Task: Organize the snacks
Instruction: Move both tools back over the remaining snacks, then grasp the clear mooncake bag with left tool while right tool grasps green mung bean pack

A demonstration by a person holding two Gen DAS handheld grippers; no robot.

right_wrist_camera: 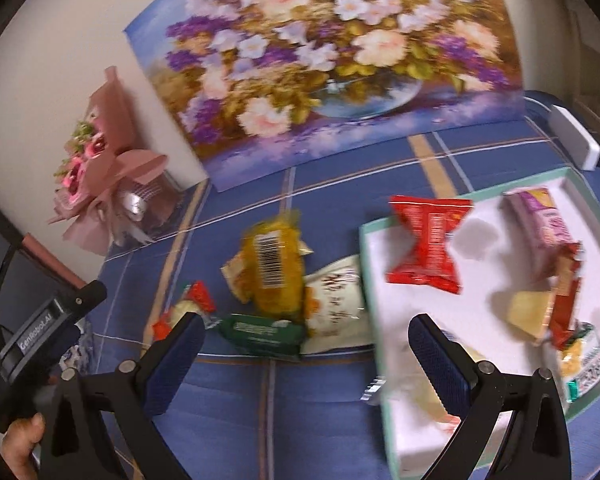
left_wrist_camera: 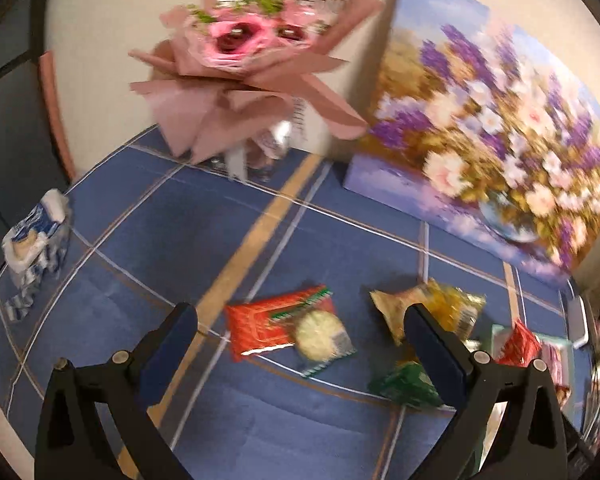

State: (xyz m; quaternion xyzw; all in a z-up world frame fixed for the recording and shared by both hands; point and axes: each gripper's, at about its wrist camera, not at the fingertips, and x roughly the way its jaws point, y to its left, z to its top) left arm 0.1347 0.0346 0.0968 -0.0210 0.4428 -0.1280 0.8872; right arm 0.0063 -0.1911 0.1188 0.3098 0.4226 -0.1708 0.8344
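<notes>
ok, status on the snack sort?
Left gripper open, empty. Right gripper open, empty. Several packets in white tray; yellow packet, green packet on cloth. Nothing blocking.

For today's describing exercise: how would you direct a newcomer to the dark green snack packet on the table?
Start at the big flower painting leaning on the wall, then drop down to the loose snacks on the blue tablecloth left of the white tray. The dark green packet lies nearest the camera, below the yellow packet; it alone is green.
</notes>
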